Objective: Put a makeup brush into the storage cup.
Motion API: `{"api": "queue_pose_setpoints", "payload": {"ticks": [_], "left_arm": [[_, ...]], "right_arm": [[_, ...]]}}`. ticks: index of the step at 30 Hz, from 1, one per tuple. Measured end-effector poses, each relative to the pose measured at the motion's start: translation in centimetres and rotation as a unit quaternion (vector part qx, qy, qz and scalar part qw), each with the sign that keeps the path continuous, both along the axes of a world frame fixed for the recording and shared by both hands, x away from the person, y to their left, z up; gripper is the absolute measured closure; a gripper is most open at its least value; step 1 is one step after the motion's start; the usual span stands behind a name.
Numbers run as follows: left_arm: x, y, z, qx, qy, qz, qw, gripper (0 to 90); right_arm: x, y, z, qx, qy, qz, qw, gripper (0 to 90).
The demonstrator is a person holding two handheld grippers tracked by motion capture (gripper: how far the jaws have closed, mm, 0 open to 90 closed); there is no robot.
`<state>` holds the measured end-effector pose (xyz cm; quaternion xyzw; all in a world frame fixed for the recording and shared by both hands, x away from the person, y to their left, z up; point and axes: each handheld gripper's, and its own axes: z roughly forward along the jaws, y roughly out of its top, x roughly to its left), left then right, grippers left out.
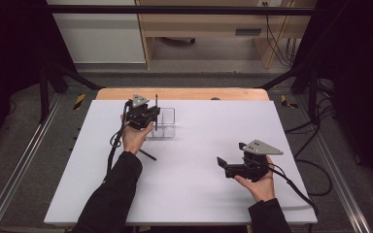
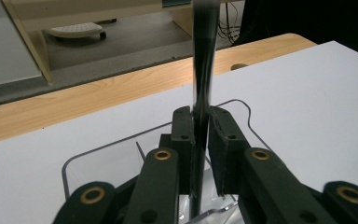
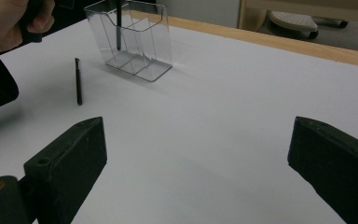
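A clear plastic holder (image 1: 165, 122) with dividers stands on the white table top toward the back left. My left gripper (image 1: 152, 112) is above the holder's left part and is shut on a black pen (image 2: 204, 56), held upright with its lower end inside the holder (image 3: 135, 39). The pen's shaft (image 3: 118, 28) shows through the clear wall. A second black pen (image 1: 147, 155) lies flat on the table near my left wrist, also seen as the loose pen (image 3: 78, 80). My right gripper (image 1: 219, 163) rests low at the right, jaws wide open with nothing between them.
The white table top (image 1: 194, 160) sits on a wooden table (image 1: 184, 93). Beyond the table's far edge are a floor and wooden furniture (image 1: 213, 24). Black cables (image 1: 298, 191) trail from both grippers.
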<state>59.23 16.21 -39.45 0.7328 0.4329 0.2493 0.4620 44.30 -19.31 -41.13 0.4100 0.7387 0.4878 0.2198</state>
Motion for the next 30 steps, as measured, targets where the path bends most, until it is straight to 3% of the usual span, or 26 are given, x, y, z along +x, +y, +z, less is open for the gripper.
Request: {"api": "queue_pose_setpoints", "payload": {"ticks": [9, 24, 30], "left_arm": [[-2.3, 1.0, 1.2, -0.021, -0.014, -0.013, 0.9996, 64.1], [-8.0, 3.1, 2.5, -0.005, -0.035, -0.036, 0.9988, 38.2], [-10.4, 4.1, 2.5, -0.017, -0.039, -0.048, 0.9979, 31.6]], "right_arm": [[-0.1, -0.1, 0.2, 0.004, -0.003, -0.001, 1.0, 5.1], [-0.3, 0.0, 0.6, 0.005, -0.009, 0.001, 0.9999, 5.0], [-0.4, -0.1, 0.7, 0.005, -0.012, -0.001, 0.9999, 5.0]]}}
